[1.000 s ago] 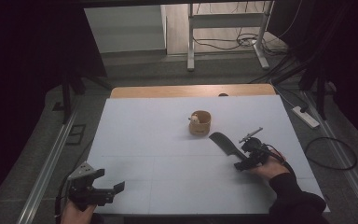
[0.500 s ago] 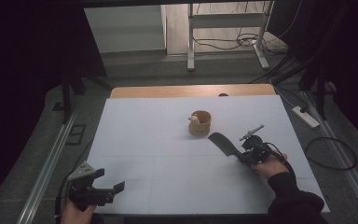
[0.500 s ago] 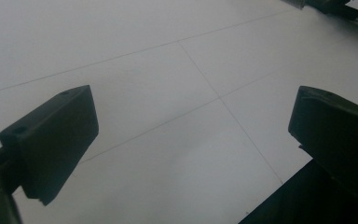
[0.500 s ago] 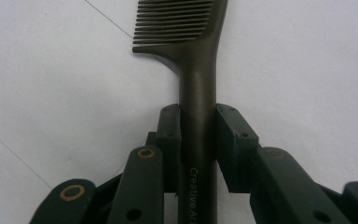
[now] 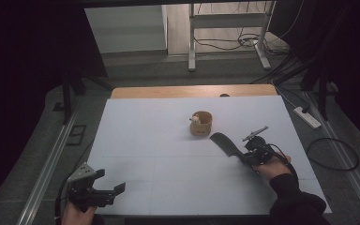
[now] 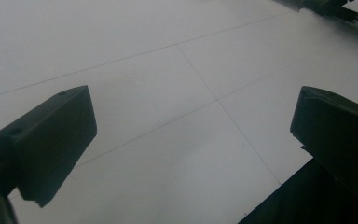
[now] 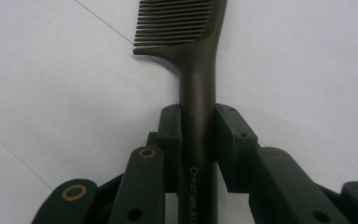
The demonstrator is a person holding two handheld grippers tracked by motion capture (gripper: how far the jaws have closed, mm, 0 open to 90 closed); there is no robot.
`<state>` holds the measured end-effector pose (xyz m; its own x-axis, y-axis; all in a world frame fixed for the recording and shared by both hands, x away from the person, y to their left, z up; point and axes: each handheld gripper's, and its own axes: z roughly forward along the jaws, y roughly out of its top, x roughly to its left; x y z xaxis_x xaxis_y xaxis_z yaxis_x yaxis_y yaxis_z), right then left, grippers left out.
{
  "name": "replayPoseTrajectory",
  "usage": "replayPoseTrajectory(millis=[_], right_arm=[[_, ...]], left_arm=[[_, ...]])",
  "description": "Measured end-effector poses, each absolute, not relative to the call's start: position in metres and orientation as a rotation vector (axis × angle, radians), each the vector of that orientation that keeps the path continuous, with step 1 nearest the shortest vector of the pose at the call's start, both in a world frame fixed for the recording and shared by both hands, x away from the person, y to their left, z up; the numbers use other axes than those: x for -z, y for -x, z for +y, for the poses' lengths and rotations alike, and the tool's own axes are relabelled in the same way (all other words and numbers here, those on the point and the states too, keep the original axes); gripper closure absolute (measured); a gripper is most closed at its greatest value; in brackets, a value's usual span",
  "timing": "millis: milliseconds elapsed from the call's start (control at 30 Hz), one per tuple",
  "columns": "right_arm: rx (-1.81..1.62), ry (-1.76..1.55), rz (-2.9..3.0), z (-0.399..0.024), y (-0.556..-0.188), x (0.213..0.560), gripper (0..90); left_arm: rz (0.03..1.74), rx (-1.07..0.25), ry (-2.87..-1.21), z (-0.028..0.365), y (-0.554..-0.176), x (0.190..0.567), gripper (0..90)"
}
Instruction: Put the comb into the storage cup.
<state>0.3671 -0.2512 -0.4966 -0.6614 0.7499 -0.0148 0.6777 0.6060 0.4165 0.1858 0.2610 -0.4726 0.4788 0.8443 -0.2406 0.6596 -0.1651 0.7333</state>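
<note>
A dark comb (image 5: 225, 143) (image 7: 186, 32) is held by its handle in my right gripper (image 5: 244, 156) (image 7: 198, 122), which is shut on it right of the table's middle. The comb's toothed end points up and left toward a small round wooden cup (image 5: 200, 123) with a pale object in it. The comb's tip stops just short of the cup. My left gripper (image 5: 110, 183) (image 6: 191, 135) stands open near the table's front left corner, its jaws wide apart over bare white surface.
A white sheet (image 5: 159, 140) with thin seam lines covers the table, with a wooden strip (image 5: 192, 91) along the far edge. Metal rails run along both sides. A power strip (image 5: 308, 117) and cables lie on the floor at the right.
My right gripper has carried the comb a little to the left and toward the cup. The left gripper has stayed in place.
</note>
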Motion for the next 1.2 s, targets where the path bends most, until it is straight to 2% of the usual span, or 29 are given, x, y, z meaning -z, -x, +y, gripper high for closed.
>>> replayPoseTrajectory(millis=[633,1200], right_arm=[[-0.722,-1.166,2.582,-0.260,-0.349,0.478,72.3],[-0.866,-1.113,2.532,-0.263,-0.335,0.461,72.3]], left_arm=[[1.179,-0.251,-1.886,0.246,-0.197,0.462,0.0],[1.127,-0.248,-1.904,0.229,-0.236,0.445,0.0]])
